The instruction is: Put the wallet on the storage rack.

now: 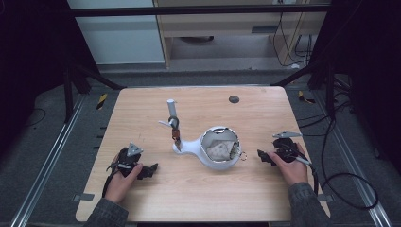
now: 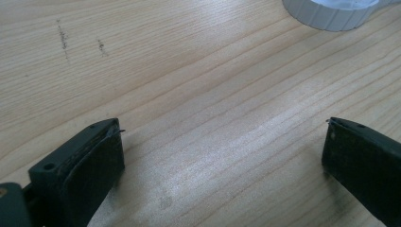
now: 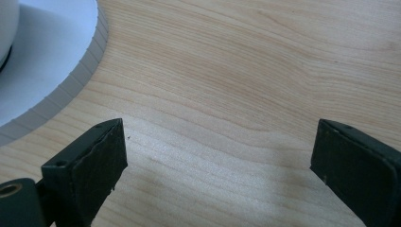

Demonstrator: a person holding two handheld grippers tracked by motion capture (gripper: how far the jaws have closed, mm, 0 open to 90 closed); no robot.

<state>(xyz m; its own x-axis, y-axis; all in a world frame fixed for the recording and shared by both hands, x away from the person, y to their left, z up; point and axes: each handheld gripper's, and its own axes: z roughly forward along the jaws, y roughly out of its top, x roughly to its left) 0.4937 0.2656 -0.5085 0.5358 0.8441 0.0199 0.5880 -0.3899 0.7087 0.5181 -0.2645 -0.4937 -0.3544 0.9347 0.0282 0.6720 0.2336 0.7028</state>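
1. One white lamp-like fixture (image 1: 215,150) lies near the middle of your table (image 1: 198,198), its round bowl-shaped head facing up and crumpled pale material inside it. Its narrow neck runs left from the head to a small upright post (image 1: 172,109).
2. One ribbed white rim (image 2: 331,16) of that fixture sits at the top edge of your left gripper view; the same ribbed edge (image 3: 71,80) curves through the upper left of your right gripper view.
3. One small dark round disc (image 1: 233,99) lies near the far edge of the table, well apart from everything else.
4. Two grippers, one in each of your hands. Your left gripper (image 1: 147,171) rests low at the left of the fixture, jaws spread wide, bare wood between them.
5. Your right gripper (image 1: 264,157) rests at the right of the fixture, near its head, jaws spread wide, gripping nothing.
6. Nothing lies between either gripper and the fixture.
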